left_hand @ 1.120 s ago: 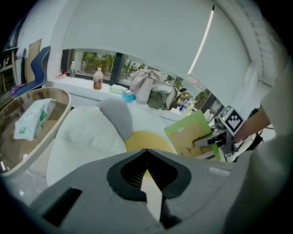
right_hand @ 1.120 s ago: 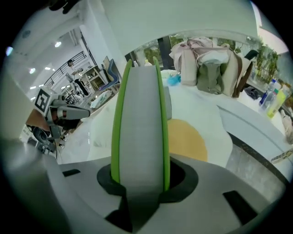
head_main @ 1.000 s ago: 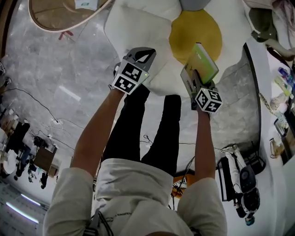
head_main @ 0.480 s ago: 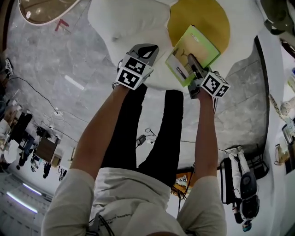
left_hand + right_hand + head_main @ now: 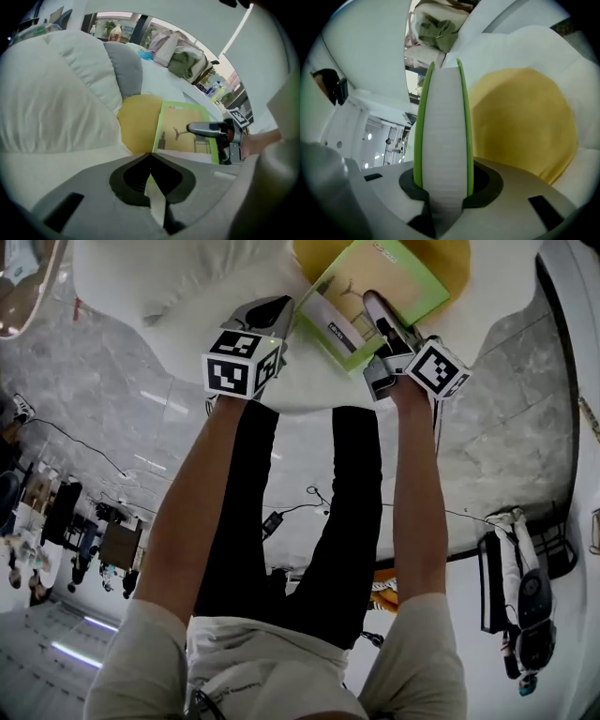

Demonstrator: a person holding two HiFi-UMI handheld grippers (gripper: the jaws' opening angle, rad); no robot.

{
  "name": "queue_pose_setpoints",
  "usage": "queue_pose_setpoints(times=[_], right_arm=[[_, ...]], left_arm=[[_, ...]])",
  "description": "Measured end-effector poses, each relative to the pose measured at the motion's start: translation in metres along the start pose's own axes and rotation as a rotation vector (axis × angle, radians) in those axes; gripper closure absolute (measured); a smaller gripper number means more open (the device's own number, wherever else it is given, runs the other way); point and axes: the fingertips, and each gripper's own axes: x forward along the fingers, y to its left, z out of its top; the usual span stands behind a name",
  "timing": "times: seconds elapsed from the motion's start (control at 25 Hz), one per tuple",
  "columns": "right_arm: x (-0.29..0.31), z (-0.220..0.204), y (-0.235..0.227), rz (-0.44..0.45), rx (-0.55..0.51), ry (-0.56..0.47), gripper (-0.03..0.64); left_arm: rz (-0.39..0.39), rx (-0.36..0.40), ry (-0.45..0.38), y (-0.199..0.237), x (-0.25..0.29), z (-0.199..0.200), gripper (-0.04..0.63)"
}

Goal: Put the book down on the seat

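Not done. Right gripper (image 5: 375, 315) clamped on green book (image 5: 375, 282), cover up, over yellow cushion (image 5: 457, 254) of white seat (image 5: 178, 324) at 12 o'clock; contact possibly made, hard to tell. Left gripper (image 5: 267, 313) pressed together, empty, at 11 o'clock. Remaining: set down, release.

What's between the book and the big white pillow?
A yellow cushion, seen in the left gripper view: the pillow on its left, the book on its right.

Grey marble floor (image 5: 103, 399); windows (image 5: 101, 28) behind
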Motion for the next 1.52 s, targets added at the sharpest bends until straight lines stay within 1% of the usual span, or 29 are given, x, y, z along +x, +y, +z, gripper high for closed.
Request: queue_pose_setpoints(times=[0.08, 0.2, 0.32, 0.4, 0.48, 0.64, 0.72, 0.76, 0.84, 0.96, 1.08, 1.24, 1.32, 1.4, 1.52], right_arm=[[0.009, 0.003, -0.004, 0.045, 0.035, -0.046, 0.486], [0.010, 0.005, -0.022, 0.064, 0.035, -0.050, 0.486], [0.022, 0.014, -0.045, 0.077, 0.061, -0.079, 0.486], [0.027, 0.021, -0.058, 0.076, 0.087, -0.120, 0.486], [0.028, 0.029, -0.062, 0.089, 0.093, -0.147, 0.486], [0.032, 0.034, -0.057, 0.104, 0.067, -0.137, 0.486], [0.031, 0.030, -0.060, 0.086, 0.071, -0.135, 0.482], [0.029, 0.028, -0.064, 0.063, 0.072, -0.132, 0.480], [0.026, 0.026, -0.074, 0.017, 0.069, -0.119, 0.479], [0.023, 0.026, -0.079, -0.025, 0.072, -0.092, 0.474], [0.016, 0.023, -0.083, -0.065, 0.061, -0.064, 0.462], [-0.002, 0.019, -0.082, -0.072, 0.042, -0.025, 0.460], [-0.011, 0.017, -0.082, -0.075, 0.045, -0.020, 0.460], [-0.020, 0.013, -0.082, -0.089, 0.051, -0.020, 0.460], [-0.031, 0.008, -0.087, -0.142, 0.061, -0.023, 0.459]], left_arm=[[0.000, -0.007, -0.014, 0.003, 0.008, 0.000, 0.588], [-0.030, 0.020, -0.015, -0.011, 0.030, 0.000, 0.588], [-0.048, 0.036, -0.004, -0.008, 0.057, 0.001, 0.588], [-0.041, 0.018, -0.001, -0.001, 0.069, -0.002, 0.588], [-0.031, -0.002, 0.004, -0.002, 0.077, -0.004, 0.588], [0.016, 0.022, 0.078, -0.012, 0.091, -0.014, 0.588], [0.041, 0.026, 0.113, -0.012, 0.097, -0.020, 0.586], [0.052, 0.024, 0.124, -0.012, 0.100, -0.022, 0.586], [0.063, 0.006, 0.128, -0.010, 0.104, -0.023, 0.586], [0.044, -0.035, 0.121, -0.010, 0.109, -0.023, 0.586], [0.023, -0.055, 0.131, -0.010, 0.114, -0.024, 0.586], [0.037, -0.063, 0.130, -0.007, 0.115, -0.023, 0.586], [0.028, -0.076, 0.135, -0.007, 0.115, -0.023, 0.586], [0.011, -0.107, 0.138, -0.006, 0.113, -0.023, 0.586], [-0.004, -0.138, 0.146, -0.004, 0.109, -0.021, 0.586]])
